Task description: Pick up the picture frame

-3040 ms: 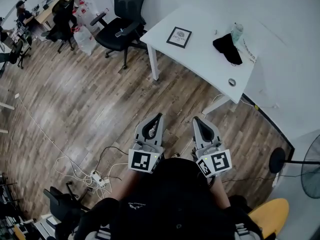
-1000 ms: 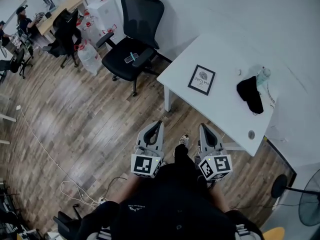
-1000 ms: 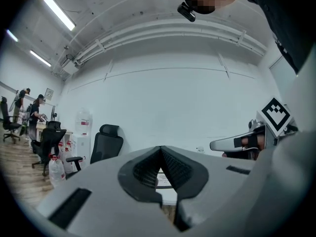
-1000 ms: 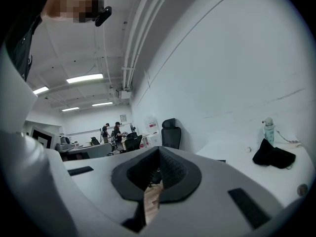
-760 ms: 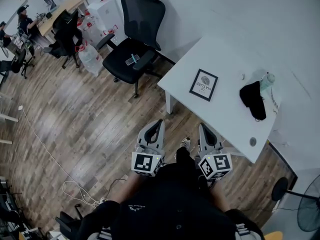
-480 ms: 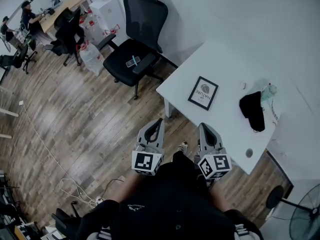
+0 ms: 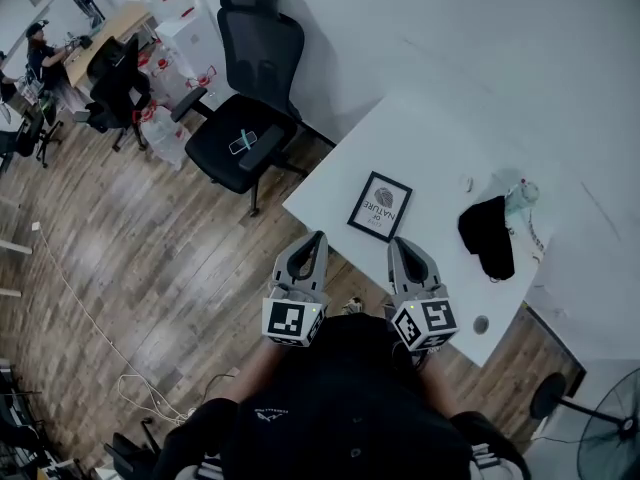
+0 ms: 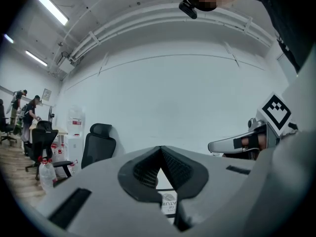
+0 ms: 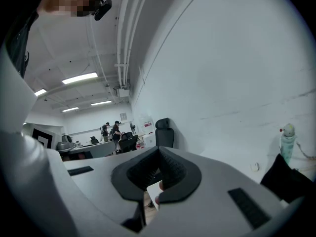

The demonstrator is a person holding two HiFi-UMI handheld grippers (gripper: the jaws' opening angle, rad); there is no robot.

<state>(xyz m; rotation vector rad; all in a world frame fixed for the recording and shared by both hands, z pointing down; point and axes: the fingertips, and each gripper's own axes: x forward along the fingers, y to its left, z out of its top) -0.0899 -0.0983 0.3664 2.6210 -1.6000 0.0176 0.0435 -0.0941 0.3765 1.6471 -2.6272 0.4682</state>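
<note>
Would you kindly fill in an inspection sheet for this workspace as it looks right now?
Surface: white table, mostly bare, standing on a wood floor.
Job's things: picture frame on the table near its front edge, untouched.
Clutter: black cloth, bottle beside it, small round item near the corner.
Grippers: left gripper and right gripper both shut, empty, short of the frame.
Cables: white cable trailing across the floor.
Surroundings: black office chair, water jugs, fan, people at distant desks.
</note>
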